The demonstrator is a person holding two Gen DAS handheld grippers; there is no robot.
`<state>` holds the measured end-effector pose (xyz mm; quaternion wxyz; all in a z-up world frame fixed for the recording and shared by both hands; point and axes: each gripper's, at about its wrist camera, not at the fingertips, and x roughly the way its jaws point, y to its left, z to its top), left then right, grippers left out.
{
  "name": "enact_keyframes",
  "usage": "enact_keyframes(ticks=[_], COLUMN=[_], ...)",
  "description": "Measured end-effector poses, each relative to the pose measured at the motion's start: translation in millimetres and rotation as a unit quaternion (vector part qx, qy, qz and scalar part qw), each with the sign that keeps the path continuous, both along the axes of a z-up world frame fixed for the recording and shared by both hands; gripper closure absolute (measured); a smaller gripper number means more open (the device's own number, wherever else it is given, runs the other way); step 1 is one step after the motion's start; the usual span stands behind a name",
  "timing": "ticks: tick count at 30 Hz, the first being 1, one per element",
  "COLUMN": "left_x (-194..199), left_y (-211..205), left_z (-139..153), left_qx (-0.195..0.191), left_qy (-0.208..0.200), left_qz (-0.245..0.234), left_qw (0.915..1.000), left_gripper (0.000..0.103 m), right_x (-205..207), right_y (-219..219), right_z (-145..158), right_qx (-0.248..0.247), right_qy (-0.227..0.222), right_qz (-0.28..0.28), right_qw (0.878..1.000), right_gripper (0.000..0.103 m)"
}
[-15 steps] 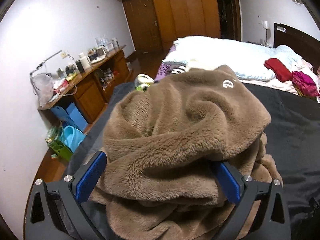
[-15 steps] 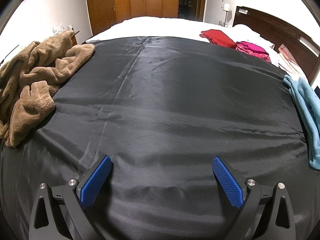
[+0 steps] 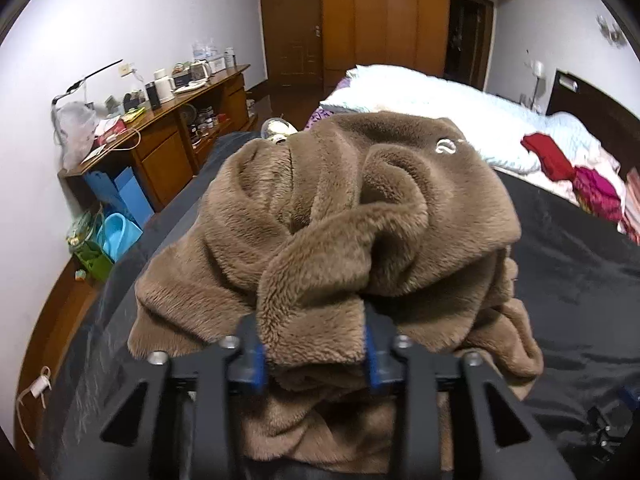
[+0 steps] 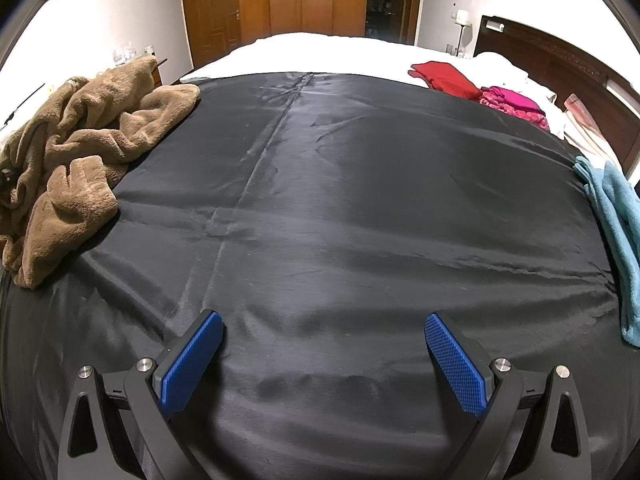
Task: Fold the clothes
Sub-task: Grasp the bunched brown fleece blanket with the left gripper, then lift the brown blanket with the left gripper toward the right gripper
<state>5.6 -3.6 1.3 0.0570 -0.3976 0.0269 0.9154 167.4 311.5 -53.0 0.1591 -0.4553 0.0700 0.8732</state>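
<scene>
Left wrist view: left claw (image 3: 316,354) is pinched on a thick fold of the brown fleece garment (image 3: 340,216), blue pads pressed into the pile on both sides. Garment is crumpled in a heap on the black sheet (image 3: 580,280) covering the bed, filling the middle of the view just beyond the claw; a small white logo (image 3: 444,146) shows on its far upper part. Far right on the bed: white quilt (image 3: 440,100), red garment (image 3: 548,154), magenta garment (image 3: 596,186). Left of the bed: wooden table (image 3: 168,136) against the wall, crowded with small items, blue bins below it. Wooden wardrobe (image 3: 360,20) at the far wall. Right wrist view: right claw (image 4: 324,356) is spread wide, nothing between its blue pads, hovering over bare black sheet (image 4: 340,200). Brown fleece garment (image 4: 80,152) lies bunched at the left edge of the bed, well apart from this claw. Light blue garment (image 4: 616,224) drapes at the right edge; red garment (image 4: 444,76) and magenta garment (image 4: 512,106) lie far right, near the dark headboard (image 4: 560,60).
</scene>
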Motion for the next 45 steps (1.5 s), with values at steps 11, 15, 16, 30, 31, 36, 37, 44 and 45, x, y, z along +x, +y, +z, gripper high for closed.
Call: enact_keyframes(ticks=[11, 15, 16, 30, 31, 36, 37, 44, 45], left_x=[85, 115, 122, 228, 230, 210, 205, 186, 181], left_y=[0, -8, -10, -76, -78, -76, -75, -46, -41], left_z=[42, 55, 58, 93, 95, 81, 76, 51, 45], left_qx=[0.025, 0.045, 0.048, 0.135, 0.131, 0.128, 0.131, 0.103, 0.086], left_qy=[0.075, 0.092, 0.093, 0.138, 0.141, 0.131, 0.129, 0.134, 0.131], left_qz=[-0.022, -0.029, -0.031, -0.051, -0.051, -0.042, -0.039, -0.072, -0.073], left_qw=[0.9966, 0.9943, 0.9940, 0.9800, 0.9799, 0.9822, 0.9822, 0.9830, 0.9849], left_gripper=[0.080, 0.081, 0.082, 0.087, 0.087, 0.021, 0.006, 0.000, 0.000], right_x=[-2, -2, -2, -4, -4, -3, -3, -3, -3], right_y=[-1, -1, -1, -1, -1, -3, -3, -2, -2], right_z=[0, 0, 0, -2, -2, -2, -2, -2, -2], right_qx=[0.000, 0.000, 0.000, -0.001, -0.001, -0.001, -0.001, -0.001, -0.001], right_qy=[0.000, 0.000, 0.000, 0.000, 0.000, 0.000, 0.000, -0.001, -0.001], right_qz=[0.000, 0.000, 0.000, 0.002, 0.002, 0.002, 0.002, 0.006, 0.006], right_qw=[1.000, 1.000, 1.000, 1.000, 1.000, 1.000, 1.000, 1.000, 1.000], right_gripper=[0.000, 0.000, 0.000, 0.000, 0.000, 0.000, 0.000, 0.000, 0.000])
